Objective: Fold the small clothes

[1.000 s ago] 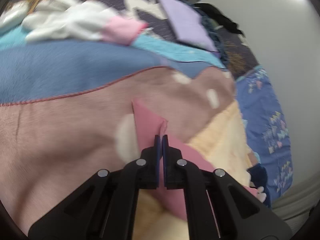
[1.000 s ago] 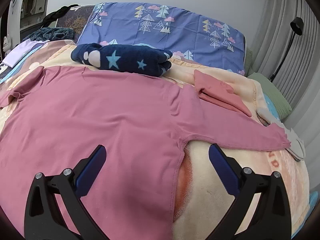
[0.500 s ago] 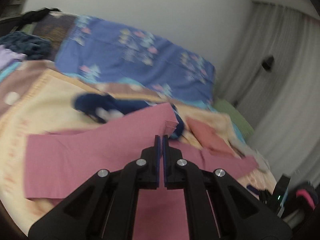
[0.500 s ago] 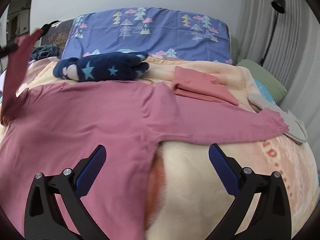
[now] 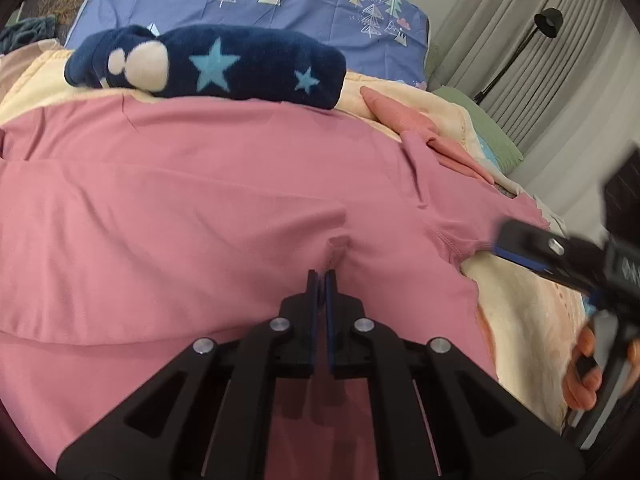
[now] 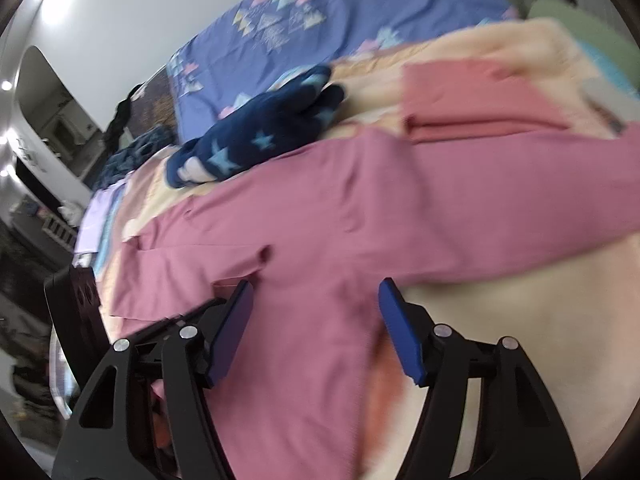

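Note:
A pink long-sleeved shirt (image 5: 200, 200) lies spread on the bed. My left gripper (image 5: 320, 276) is shut on a pinch of its sleeve fabric, held low over the shirt's body, and the sleeve lies folded across the chest. My right gripper (image 6: 316, 284) hovers at the shirt's armpit with its jaws closing. The pink shirt (image 6: 360, 208) lies under and between its blue pads (image 6: 400, 328), which do not press it. In the left wrist view one finger of the right gripper (image 5: 520, 248) reaches in from the right, beside the other sleeve.
A navy star-print garment (image 5: 240, 68) and a folded salmon garment (image 5: 420, 128) lie beyond the shirt on the cream blanket (image 5: 528, 320). Behind them are a blue tree-print pillow (image 5: 280, 0) and a green cushion (image 5: 480, 128). A floor lamp (image 5: 548, 24) stands by the curtains. A hand (image 5: 584, 368) holds the right gripper.
My left gripper swept the sleeve from the bed's left side across onto the shirt's body. My right gripper rolled, shifted toward the armpit, and its jaws narrowed.

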`<state>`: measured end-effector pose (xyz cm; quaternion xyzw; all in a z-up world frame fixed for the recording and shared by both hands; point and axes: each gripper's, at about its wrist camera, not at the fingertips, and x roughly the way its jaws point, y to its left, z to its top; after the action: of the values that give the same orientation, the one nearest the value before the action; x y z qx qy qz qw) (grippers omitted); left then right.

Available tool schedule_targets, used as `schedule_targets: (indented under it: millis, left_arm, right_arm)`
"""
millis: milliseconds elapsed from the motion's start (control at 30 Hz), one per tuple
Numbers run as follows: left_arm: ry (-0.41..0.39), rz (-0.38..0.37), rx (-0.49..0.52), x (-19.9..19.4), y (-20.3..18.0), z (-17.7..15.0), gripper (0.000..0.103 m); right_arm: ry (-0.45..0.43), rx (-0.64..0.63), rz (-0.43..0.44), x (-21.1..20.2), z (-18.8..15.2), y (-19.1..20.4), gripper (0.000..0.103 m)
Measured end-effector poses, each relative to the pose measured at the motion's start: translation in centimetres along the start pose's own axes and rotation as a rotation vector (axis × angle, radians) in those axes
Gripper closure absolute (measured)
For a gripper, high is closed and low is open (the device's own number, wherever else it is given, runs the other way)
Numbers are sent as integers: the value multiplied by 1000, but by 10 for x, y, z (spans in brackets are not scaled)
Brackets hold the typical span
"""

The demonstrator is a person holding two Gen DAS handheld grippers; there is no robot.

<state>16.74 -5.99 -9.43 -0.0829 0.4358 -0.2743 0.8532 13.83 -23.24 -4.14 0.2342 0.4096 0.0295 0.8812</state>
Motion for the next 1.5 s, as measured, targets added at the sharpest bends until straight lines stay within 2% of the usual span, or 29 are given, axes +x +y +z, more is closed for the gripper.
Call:
schedule_targets:
  millis: [200,267,300,333,367,433,500,600,700,767,800,833,900,1000,1033,1100,1200,1267,1333,1367,1400,1433,1467,1500]
  left_arm:
    - [0,-2,5,-1,-3,-6,100]
    - [0,-7,-3,-1,-2,-6,100]
    - [-1,-8,-5,-2,-2,-5,100]
    - [-4,-12,-8,-3,-1,-4,100]
    - [-8,-16,-12,-4,-2,-2,100]
    - [-31,-25,-24,-10,-5,4,100]
    - [-83,-40,-20,-22,-15,16,100]
    - [-168,-104,17,-45,-38,37,100]
    - [-217,-113,100,-48,-71,49,100]
    - [-207,-107,127,-40,-82,48,99]
    - [-194,-93,133,-34,-85,45,89]
    - [-175,-74,137,-27,-86,41,70]
    - [-156,-32,137,-21,-82,33,56]
    - [-142,31,143,-28,-63,24,51]
    - [-142,77,140,-34,-51,20,50]
    - [-152,158,120,-51,-23,12,48]
    - [-164,266,55,-78,22,0,47]
    - [-171,345,9,-97,53,-7,46]
    - [-172,432,-40,-112,83,-12,47]
    - [-168,483,-64,-116,98,-15,47]
    - [-154,557,-76,-118,111,-17,47]
    - [-139,651,-73,-118,126,-20,47]
    - [-121,706,-76,-115,140,-22,47]
    - [-91,741,-103,-115,154,-25,47]
  right_arm:
    - [178,20,137,70,20,33,36]
    - [250,48,136,98,22,39,37]
    - [257,56,126,104,22,40,44]
    - [246,64,118,109,22,43,55]
    - [231,55,122,110,25,48,101]
    - [211,33,210,106,34,61,101]
    - [119,-6,213,86,47,74,101]
    - [-55,-124,201,36,67,96,101]
    - [-163,-175,144,6,78,91,101]
    - [-178,-165,81,6,84,70,101]
    - [-161,-161,61,14,84,61,101]
    - [-122,-153,40,26,83,48,101]
    - [-42,-115,6,52,77,25,98]
    - [18,-16,-4,73,69,-6,95]
    - [18,3,-5,73,67,-11,93]
    - [-1,26,-12,68,66,-20,85]
    - [-72,-5,-28,46,63,-17,83]
    - [-77,-75,30,34,60,-4,83]
    - [-23,-139,117,35,49,10,83]
    - [21,-164,134,44,41,15,79]
    - [55,-179,104,53,35,17,72]
    - [110,-202,-27,76,24,16,72]
    - [125,-211,-87,88,18,13,75]
    - [109,-217,-96,96,13,10,75]
